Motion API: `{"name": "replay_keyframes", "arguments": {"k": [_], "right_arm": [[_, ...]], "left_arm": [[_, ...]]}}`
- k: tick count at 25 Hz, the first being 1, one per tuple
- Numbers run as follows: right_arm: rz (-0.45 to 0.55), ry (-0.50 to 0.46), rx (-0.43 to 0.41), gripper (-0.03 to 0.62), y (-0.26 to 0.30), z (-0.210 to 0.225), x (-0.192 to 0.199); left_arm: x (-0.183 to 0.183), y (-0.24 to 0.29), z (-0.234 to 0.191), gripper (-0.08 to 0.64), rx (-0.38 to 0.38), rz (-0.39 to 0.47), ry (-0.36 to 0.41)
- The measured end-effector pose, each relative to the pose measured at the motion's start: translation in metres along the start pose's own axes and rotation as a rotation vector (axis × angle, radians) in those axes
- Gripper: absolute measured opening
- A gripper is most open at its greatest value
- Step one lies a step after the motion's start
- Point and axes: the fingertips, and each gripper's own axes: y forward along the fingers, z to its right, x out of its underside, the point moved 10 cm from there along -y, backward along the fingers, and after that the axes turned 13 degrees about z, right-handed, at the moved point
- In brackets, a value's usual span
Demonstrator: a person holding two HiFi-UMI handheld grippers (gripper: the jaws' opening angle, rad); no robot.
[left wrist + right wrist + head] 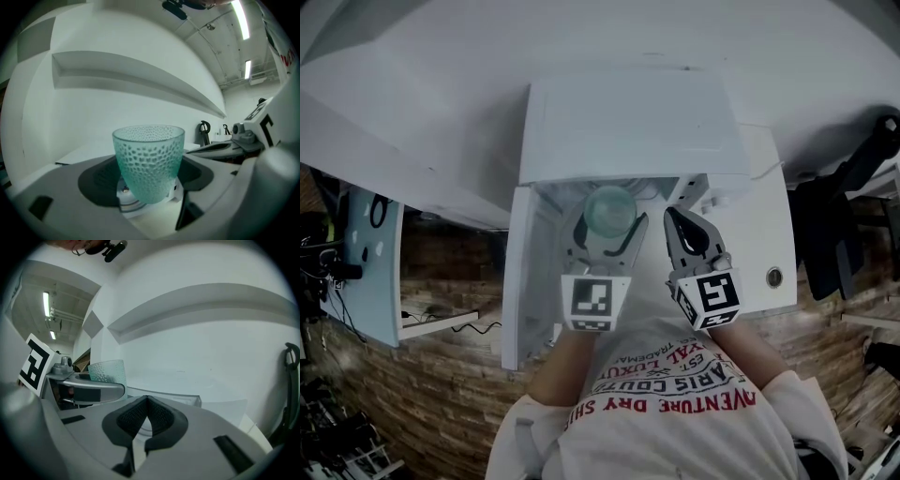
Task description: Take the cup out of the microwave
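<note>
1. okay, left gripper (608, 234) first: its jaws stand wide and are clamped on the teal dimpled cup (149, 161), one dark pad (96, 180) against each side of the cup's lower half.
2. the cup stands upright in that grip with its mouth open to the top, and it rests on nothing below.
3. and the right gripper (147, 409): jaws together, the ribbed pads meet at the tips and there is nothing between them.
4. from the head view the two grippers sit side by side, the left one's marker cube (592, 300) and the right one's marker cube (710, 298) both facing the camera, close together but not touching.
5. the cup hangs right at the front of the white microwave (619, 122), at the mouth of its opening, with the door (520, 281) swung out to the left.
6. the right gripper view catches the cup too, off to its left, poking up behind the left gripper's grey jaw.
7. behind the cup in the left gripper view there is a white wall with a long white shelf (140, 77) running across it, and strip lights (241, 18) on the ceiling at the upper right.
8. the microwave sits on a white counter (769, 234); a small round fitting (773, 277) shows in the counter near its front edge.
9. lower in the head view, the person's white shirt with red print (675, 394), and a brick-patterned surface (441, 394) to the left.
</note>
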Motion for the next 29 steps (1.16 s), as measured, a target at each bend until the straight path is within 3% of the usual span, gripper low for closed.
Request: {"name": "replay_keyframes", "arguments": {"k": [29], "right_arm": [[-0.044,-0.01,0.001,0.011,-0.003,-0.005,0.009]], "left_arm": [[0.01,-0.006,-0.001,0.367,0.01,-0.038,-0.033]]}}
